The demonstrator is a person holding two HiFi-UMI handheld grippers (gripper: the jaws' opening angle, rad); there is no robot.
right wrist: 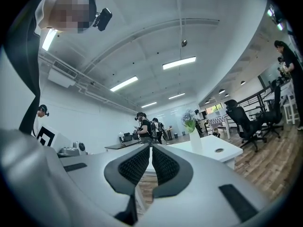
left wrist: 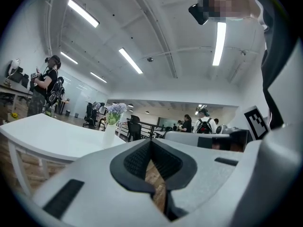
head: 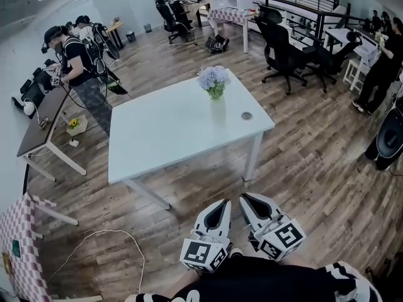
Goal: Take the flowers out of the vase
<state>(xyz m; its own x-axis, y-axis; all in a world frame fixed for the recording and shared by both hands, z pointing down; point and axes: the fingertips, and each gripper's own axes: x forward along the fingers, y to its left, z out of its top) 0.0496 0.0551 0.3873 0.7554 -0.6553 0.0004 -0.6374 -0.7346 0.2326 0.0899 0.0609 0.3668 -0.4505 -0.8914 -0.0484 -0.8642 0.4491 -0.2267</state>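
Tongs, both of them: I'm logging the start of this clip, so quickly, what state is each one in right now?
Left tongs: closed, holding nothing.
Right tongs: closed, holding nothing.

A white table (head: 170, 137) stands on the wooden floor (head: 302, 168); near its far edge a white vase (head: 218, 110) holds pale lilac flowers (head: 213, 77), and a small round hole (head: 246, 115) is in the tabletop to the right of it. At the bottom, the left gripper (head: 221, 202) and the right gripper (head: 247, 197) are side by side, pointing toward the table and well apart from it.
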